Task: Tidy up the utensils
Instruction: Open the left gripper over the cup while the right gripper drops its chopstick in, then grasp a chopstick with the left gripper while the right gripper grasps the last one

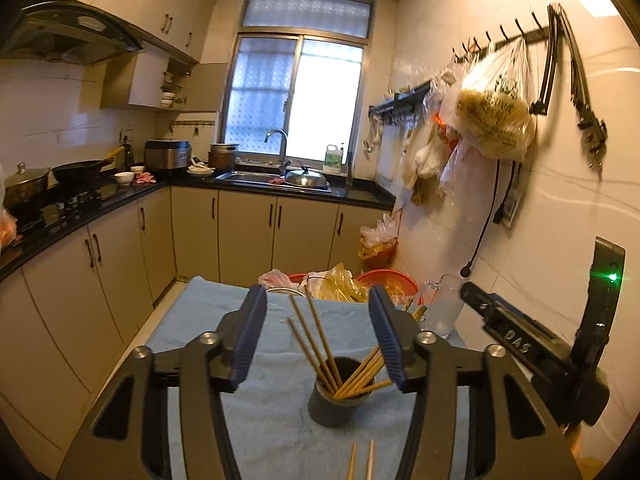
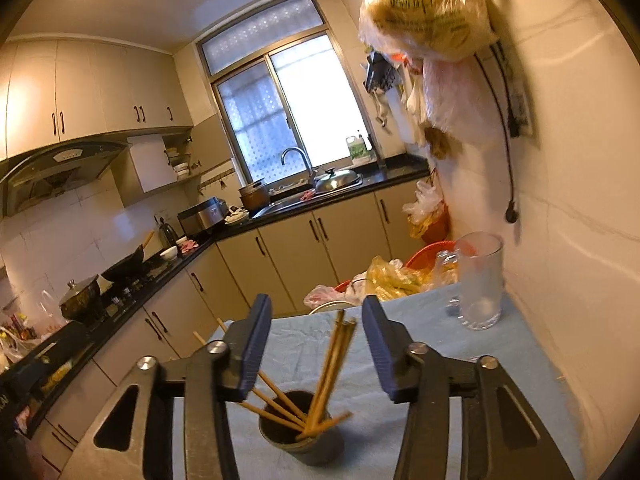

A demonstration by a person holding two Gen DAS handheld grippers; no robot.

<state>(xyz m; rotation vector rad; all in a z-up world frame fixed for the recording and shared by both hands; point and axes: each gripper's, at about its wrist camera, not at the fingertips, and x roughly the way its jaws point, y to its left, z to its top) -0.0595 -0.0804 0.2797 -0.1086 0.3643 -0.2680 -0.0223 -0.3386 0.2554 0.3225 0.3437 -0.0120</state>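
Both grippers' fingers (image 1: 384,336) spread about halfway, empty: left gripper (image 1: 318,334), right gripper (image 2: 316,346). Dark cup (image 1: 338,394) below, chopsticks (image 1: 320,344) fanned inside, on blue cloth (image 1: 208,312). Two loose chopsticks (image 1: 362,460) nearer. Glass mug (image 2: 480,280) beyond, near wall.

A dark grey cup (image 1: 335,396) stands upright on a pale blue cloth (image 1: 200,312) that covers the table. It holds a bundle of slim wooden chopsticks (image 1: 320,344), their lower ends down inside it and their upper ends fanning out over the rim. Some lean up and away to the left, others tilt low to the right, close to the rim. Two more chopsticks (image 1: 362,460) lie flat on the cloth on the near side of the cup, side by side and almost parallel, apart from it.
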